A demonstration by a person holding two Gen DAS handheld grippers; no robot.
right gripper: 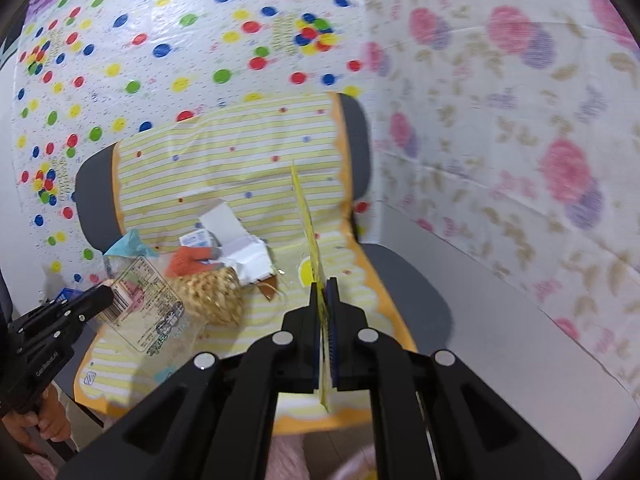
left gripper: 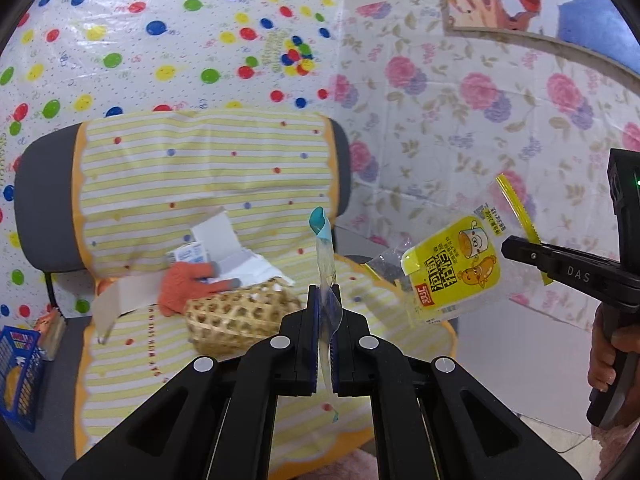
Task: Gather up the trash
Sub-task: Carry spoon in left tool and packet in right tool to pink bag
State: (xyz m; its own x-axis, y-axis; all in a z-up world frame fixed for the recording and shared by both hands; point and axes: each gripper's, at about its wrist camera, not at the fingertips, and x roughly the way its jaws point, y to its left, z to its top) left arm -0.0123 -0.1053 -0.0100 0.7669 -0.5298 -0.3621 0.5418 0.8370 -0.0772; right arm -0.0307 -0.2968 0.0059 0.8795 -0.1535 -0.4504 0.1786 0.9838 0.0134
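Above the basket (left gripper: 236,316), each tool pinches a wrapper: left (left gripper: 325,300) clear film (left gripper: 326,280), right (right gripper: 325,292) yellow packet (left gripper: 452,276), ready to drop.

Yellow-striped chair cover (left gripper: 208,168), orange glove (left gripper: 180,286) (grey fingertips, seemingly), yellow wrapper (left gripper: 454,276).

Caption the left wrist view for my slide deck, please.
Left tool pinches a clear wrapper above the basket; right tool lifts a yellow snack bag.
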